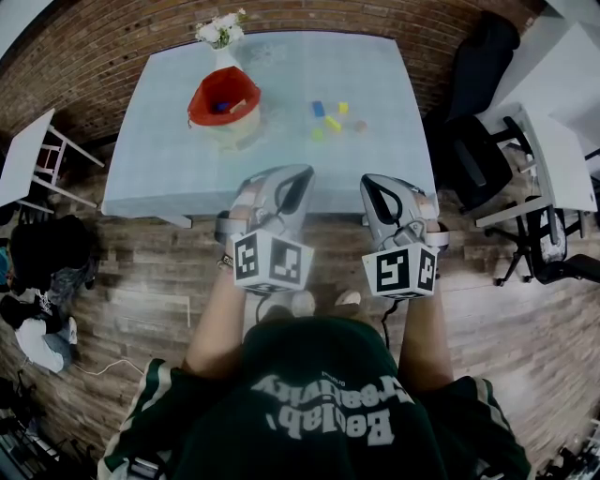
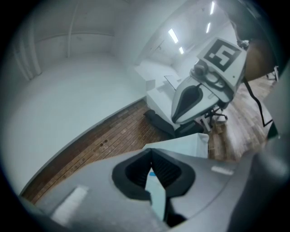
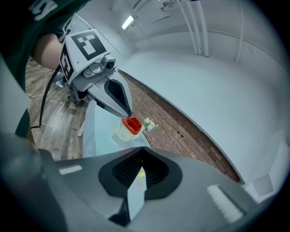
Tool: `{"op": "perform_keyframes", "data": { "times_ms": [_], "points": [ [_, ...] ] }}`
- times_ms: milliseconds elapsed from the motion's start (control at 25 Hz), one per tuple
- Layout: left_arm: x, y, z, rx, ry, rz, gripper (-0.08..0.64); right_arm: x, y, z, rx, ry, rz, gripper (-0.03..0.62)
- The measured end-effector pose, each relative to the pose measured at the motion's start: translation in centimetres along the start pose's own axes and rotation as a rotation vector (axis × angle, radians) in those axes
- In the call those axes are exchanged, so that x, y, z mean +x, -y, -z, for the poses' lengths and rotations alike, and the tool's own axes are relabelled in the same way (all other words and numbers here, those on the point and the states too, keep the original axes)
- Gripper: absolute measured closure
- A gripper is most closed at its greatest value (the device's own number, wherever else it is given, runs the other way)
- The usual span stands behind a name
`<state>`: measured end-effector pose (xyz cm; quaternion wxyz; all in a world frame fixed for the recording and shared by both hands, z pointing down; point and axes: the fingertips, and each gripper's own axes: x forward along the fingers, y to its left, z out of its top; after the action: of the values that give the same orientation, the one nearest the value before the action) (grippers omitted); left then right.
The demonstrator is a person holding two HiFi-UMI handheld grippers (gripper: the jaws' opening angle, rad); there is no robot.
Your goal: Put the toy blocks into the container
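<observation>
This looks like the start of a reach for a block. The left gripper (image 1: 292,178) and the right gripper (image 1: 377,186) hang side by side over the floor, just in front of the table (image 1: 309,159); both have their jaws pressed together with nothing in them. The blocks (image 1: 332,118) lie in a small bunch on the table, to the right of the container (image 1: 202,105) and apart from it. Next, I think, one gripper must reach forward, open up and come down around a block.

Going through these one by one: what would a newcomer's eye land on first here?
The red-rimmed container stands at the left of the pale blue table, white flowers behind it. Small coloured toy blocks lie scattered to its right. At the table's near edge the left gripper and right gripper hang side by side, both shut and empty.
</observation>
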<state>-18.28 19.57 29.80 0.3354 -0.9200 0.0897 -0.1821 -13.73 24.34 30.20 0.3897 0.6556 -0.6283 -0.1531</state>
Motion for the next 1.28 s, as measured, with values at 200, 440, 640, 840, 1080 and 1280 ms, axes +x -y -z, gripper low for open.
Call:
{"op": "perform_keyframes", "data": {
  "times_ms": [200, 440, 640, 840, 1080, 1280],
  "points": [
    [0.2, 0.3, 0.2, -0.003, 0.0, 0.009, 0.557, -0.1, -0.2, 0.5, 0.003, -0.011, -0.004, 0.586],
    [0.8, 0.0, 0.6, -0.012, -0.004, -0.049, 0.557, 0.0, -0.3, 2.0, 0.015, -0.03, -0.009, 0.586],
    [2.7, -1.7, 1.2, -0.059, -0.008, -0.1, 0.557, 1.7, 1.1, 2.4, 0.09, 0.017, -0.015, 0.586],
    [6.3, -2.8, 1.5, -0.051, -0.031, -0.098, 0.557, 4.7, 3.2, 3.8, 0.061, 0.03, -0.047, 0.586],
    [12.0, -4.6, 2.1, -0.091, -0.072, -0.102, 0.557, 9.0, 7.1, 6.4, 0.058, 0.069, -0.084, 0.586],
    [17.2, -6.3, 2.9, -0.09, -0.139, -0.13, 0.557, 13.1, 10.8, 7.7, 0.068, 0.136, -0.123, 0.586]
  ]
}}
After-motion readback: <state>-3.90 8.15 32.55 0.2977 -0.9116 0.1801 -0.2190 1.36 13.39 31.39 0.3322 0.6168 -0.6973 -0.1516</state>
